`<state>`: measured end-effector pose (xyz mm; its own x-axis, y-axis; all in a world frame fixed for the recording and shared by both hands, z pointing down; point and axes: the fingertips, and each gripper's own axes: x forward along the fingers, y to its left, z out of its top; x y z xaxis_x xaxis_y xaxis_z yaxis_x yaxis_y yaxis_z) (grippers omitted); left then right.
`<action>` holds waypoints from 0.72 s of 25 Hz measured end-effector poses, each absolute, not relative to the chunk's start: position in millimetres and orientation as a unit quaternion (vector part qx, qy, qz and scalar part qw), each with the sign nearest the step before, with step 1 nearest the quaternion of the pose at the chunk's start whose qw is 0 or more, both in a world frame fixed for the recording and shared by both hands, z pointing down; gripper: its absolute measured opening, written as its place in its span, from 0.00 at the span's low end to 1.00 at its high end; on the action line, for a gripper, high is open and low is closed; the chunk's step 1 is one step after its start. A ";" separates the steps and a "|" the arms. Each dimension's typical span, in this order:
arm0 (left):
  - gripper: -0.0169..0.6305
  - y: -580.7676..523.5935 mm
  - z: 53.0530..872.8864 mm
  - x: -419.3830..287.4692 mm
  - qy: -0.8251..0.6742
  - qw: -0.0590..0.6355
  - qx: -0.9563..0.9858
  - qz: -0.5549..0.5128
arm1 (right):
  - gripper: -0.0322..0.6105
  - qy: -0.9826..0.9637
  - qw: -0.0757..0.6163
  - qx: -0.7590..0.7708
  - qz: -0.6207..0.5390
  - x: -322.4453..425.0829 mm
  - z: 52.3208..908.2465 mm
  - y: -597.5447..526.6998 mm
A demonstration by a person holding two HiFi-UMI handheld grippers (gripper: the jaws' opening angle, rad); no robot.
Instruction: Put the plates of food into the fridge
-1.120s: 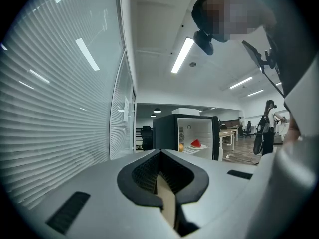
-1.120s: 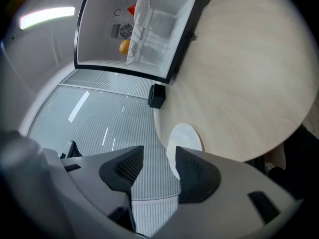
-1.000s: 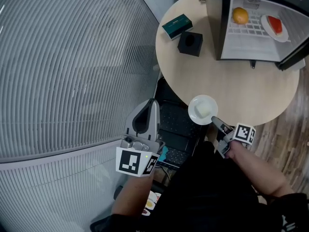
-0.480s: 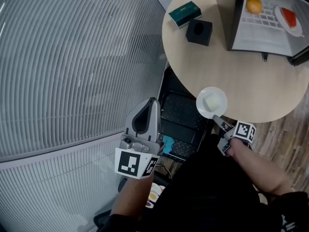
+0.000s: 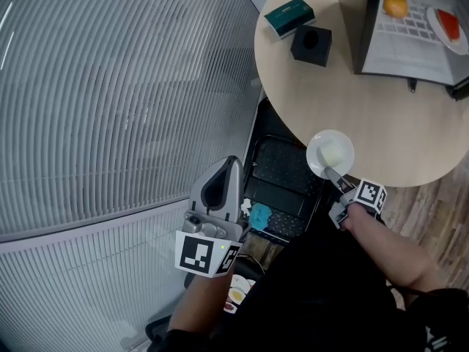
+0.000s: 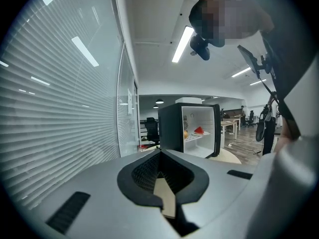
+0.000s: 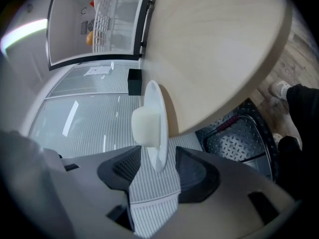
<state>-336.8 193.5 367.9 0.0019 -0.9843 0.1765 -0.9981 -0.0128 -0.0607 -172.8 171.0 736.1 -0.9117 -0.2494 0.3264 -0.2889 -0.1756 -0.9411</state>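
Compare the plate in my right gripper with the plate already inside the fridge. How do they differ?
Food: the held plate carries a pale cream block; the fridge plate carries a red wedge. Support: the held plate is clamped by its rim in the right gripper at the table's near edge; the fridge plate rests on the wire shelf beside an orange fruit. Both are round and white.
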 end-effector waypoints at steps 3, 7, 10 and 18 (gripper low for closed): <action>0.03 197.2 367.4 -338.0 -0.703 0.040 0.705 0.089 | 0.36 -0.652 -0.006 0.201 0.731 -179.2 734.3 163.1; 0.03 198.0 361.5 -339.6 -0.702 0.035 0.705 0.090 | 0.26 -0.657 -0.022 0.184 0.731 -184.9 728.2 161.2; 0.03 194.7 360.5 -338.3 -0.703 0.036 0.705 0.088 | 0.11 -0.652 -0.030 0.179 0.736 -183.3 724.1 161.0; 0.03 177.7 360.8 -329.4 -0.692 0.034 0.717 0.082 | 0.08 -0.662 -0.058 0.153 0.731 -181.3 700.5 150.8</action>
<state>-329.4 177.7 360.8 0.0292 -0.9860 0.1642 -0.9970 -0.0404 -0.0656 -181.3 150.8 700.5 -0.9466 -0.2873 0.1464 -0.1174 -0.1159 -0.9863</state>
